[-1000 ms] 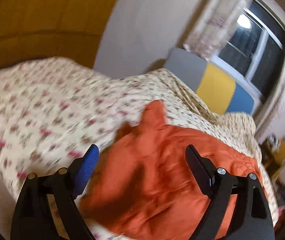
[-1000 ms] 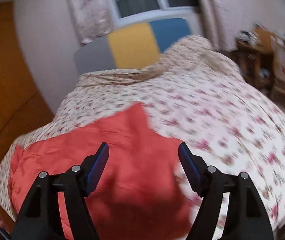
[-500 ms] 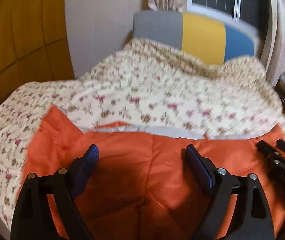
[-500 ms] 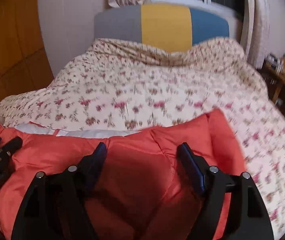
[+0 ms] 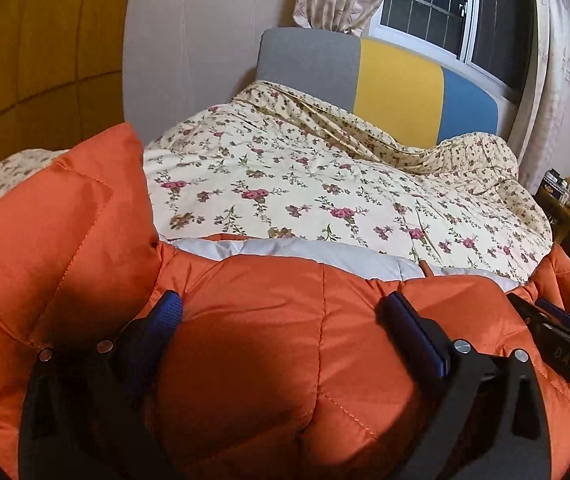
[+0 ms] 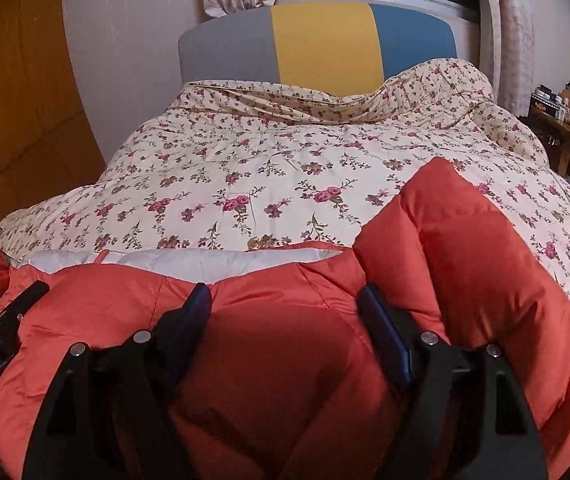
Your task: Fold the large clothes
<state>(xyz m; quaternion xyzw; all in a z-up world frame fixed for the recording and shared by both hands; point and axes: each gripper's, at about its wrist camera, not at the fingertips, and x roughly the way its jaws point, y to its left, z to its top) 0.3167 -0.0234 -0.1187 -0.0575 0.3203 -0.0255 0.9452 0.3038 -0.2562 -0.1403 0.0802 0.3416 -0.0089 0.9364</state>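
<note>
An orange quilted puffer jacket [image 5: 269, 344] lay spread across the near end of the bed, on top of a cream floral quilt [image 5: 325, 184], with a strip of its pale grey lining [image 5: 293, 250] showing along the far edge. The left gripper [image 5: 281, 320] was down on the jacket, its jaws opening wide, a swell of padded fabric bulging between them without being pinched. The right gripper [image 6: 285, 304] sat likewise over the jacket with its jaws apart, cloth puffed up in the gap. On either outer side a sleeve stood humped [image 6: 465, 248]. Beyond the quilt rose a grey, yellow and blue headboard [image 6: 325, 40] under a curtained window [image 5: 445, 4].
</note>
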